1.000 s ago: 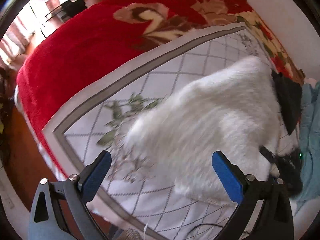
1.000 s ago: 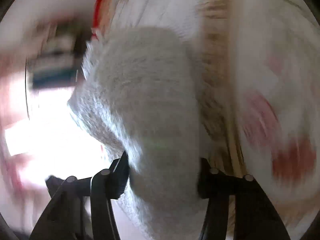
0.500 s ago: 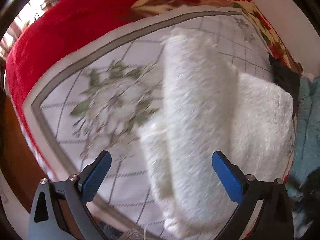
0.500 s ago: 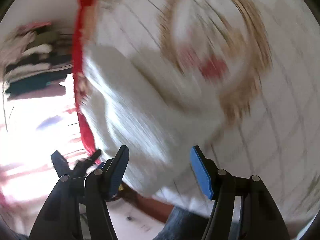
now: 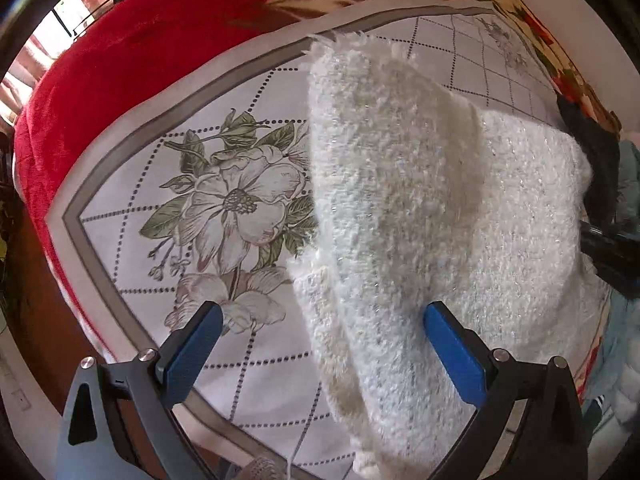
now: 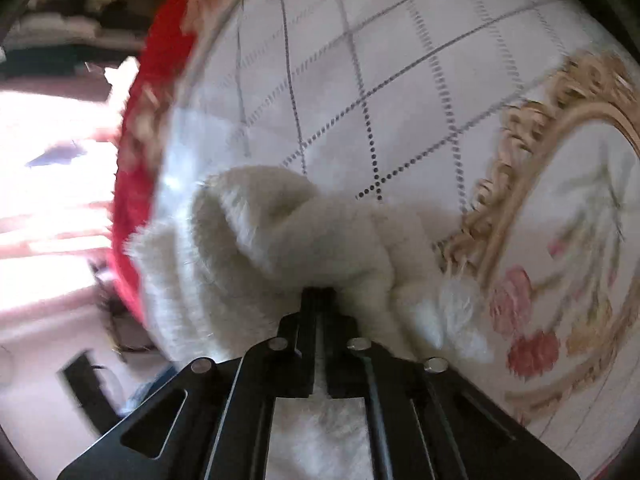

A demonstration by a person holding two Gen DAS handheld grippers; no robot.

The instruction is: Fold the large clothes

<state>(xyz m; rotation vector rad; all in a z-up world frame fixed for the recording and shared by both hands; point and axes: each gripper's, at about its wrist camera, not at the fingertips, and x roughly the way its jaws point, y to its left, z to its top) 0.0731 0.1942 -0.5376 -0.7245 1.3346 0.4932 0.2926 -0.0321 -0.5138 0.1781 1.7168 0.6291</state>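
Note:
A fluffy white sweater (image 5: 420,208) lies folded on a white bedspread with a grey flower print (image 5: 240,200). One long folded part runs from the far edge toward me. My left gripper (image 5: 320,352) is open, its blue pads either side of the sweater's near end, gripping nothing. In the right wrist view my right gripper (image 6: 318,300) is shut on a bunched edge of the white sweater (image 6: 280,240), near the bed's red edge (image 6: 128,240).
A red blanket (image 5: 140,52) covers the bed's far side. Dark and teal clothes (image 5: 608,184) lie at the right of the left wrist view. The bedspread shows a gold oval frame with flowers (image 6: 560,220) in the right wrist view. The floor lies beyond the bed's edge.
My right gripper was open around the sweater and has closed on its edge. The left view has steadied over the folded sweater; the left gripper stays open.

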